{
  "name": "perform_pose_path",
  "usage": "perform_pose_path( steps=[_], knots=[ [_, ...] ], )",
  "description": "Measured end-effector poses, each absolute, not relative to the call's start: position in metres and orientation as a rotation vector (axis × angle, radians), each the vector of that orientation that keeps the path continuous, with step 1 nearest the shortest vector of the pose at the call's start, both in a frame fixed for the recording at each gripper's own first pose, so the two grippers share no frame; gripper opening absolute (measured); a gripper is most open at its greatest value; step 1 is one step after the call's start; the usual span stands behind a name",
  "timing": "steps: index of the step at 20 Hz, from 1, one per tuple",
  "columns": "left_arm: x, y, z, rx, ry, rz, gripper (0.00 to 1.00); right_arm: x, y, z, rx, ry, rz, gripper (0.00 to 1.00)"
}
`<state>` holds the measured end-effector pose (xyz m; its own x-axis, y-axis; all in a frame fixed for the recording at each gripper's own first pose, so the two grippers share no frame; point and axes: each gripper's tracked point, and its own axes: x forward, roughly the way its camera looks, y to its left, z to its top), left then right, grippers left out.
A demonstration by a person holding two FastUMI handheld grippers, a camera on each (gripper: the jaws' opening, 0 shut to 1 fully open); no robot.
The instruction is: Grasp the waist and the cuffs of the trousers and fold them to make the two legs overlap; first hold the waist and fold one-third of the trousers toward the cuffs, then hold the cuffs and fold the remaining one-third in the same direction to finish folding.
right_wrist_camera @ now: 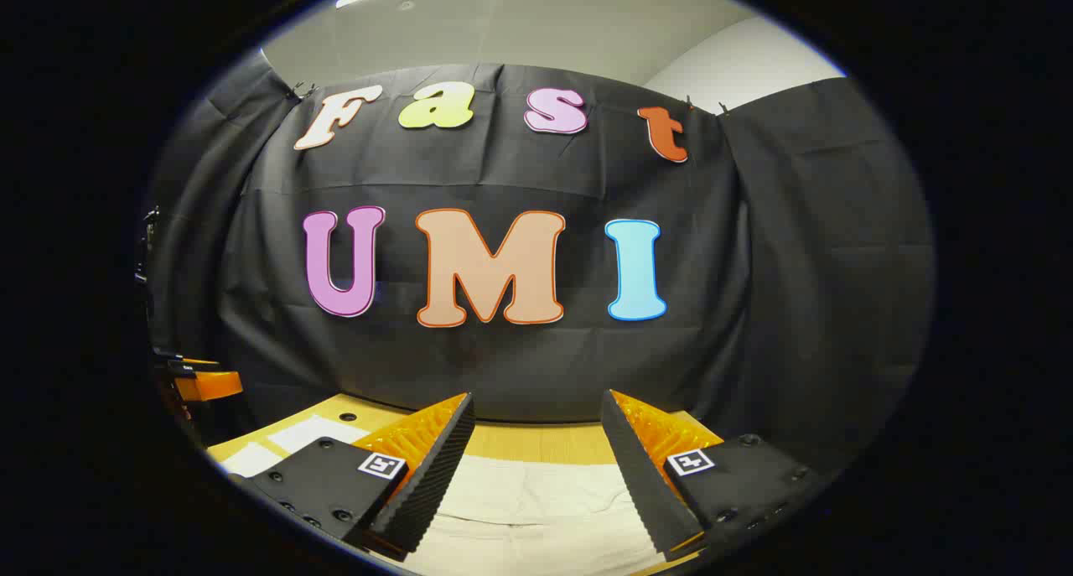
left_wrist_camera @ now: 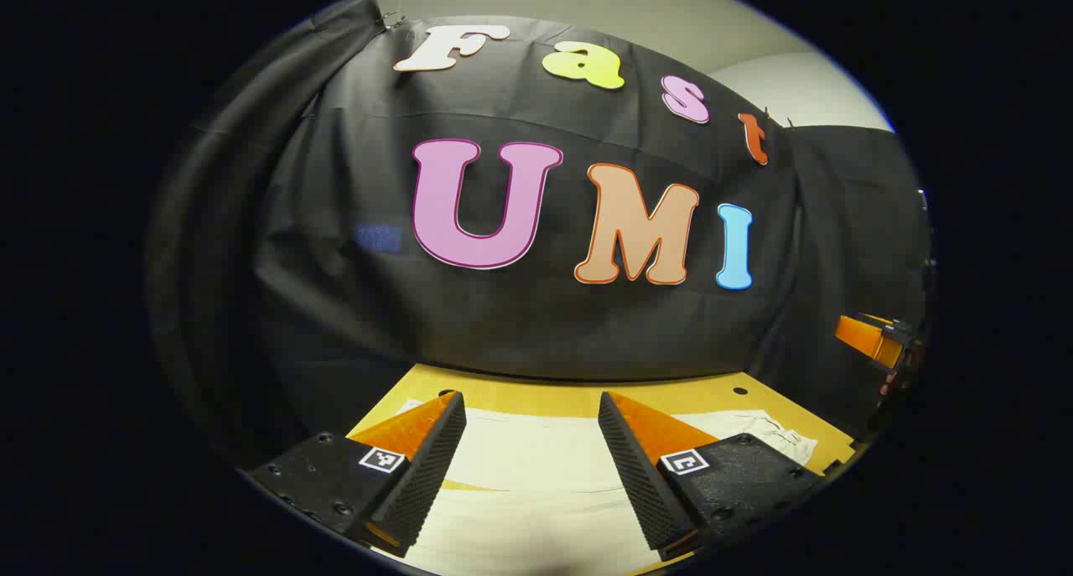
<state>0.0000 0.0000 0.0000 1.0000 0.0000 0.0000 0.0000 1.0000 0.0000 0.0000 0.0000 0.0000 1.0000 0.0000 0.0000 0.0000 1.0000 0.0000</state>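
Left hand-held gripper [left_wrist_camera: 531, 408] held level above the surface [left_wrist_camera: 553, 396], fingers spread wide, nothing between them. Right hand-held gripper [right_wrist_camera: 536, 408] likewise level, fingers parted and empty; it also appears at the far right edge of the left gripper view. Pale trousers [left_wrist_camera: 536, 475] lie flat on the yellow-wood surface under both, waist end [left_wrist_camera: 775, 433] with drawstring toward the right. Black cloth wall [right_wrist_camera: 520, 366] behind.
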Motion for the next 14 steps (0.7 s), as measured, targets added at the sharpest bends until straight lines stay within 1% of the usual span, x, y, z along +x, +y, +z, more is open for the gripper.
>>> perform_pose_path(
  steps=[1, 14],
  knots=[
    [0.000, 0.000, -0.002, 0.001, 0.008, 0.003, 0.93, 0.000, -0.001, -0.004, -0.002, 0.006, -0.002, 0.97],
    [-0.005, -0.002, -0.019, 0.006, 0.040, 0.024, 0.94, 0.003, -0.007, -0.025, -0.023, 0.045, 0.004, 0.97]
  ],
)
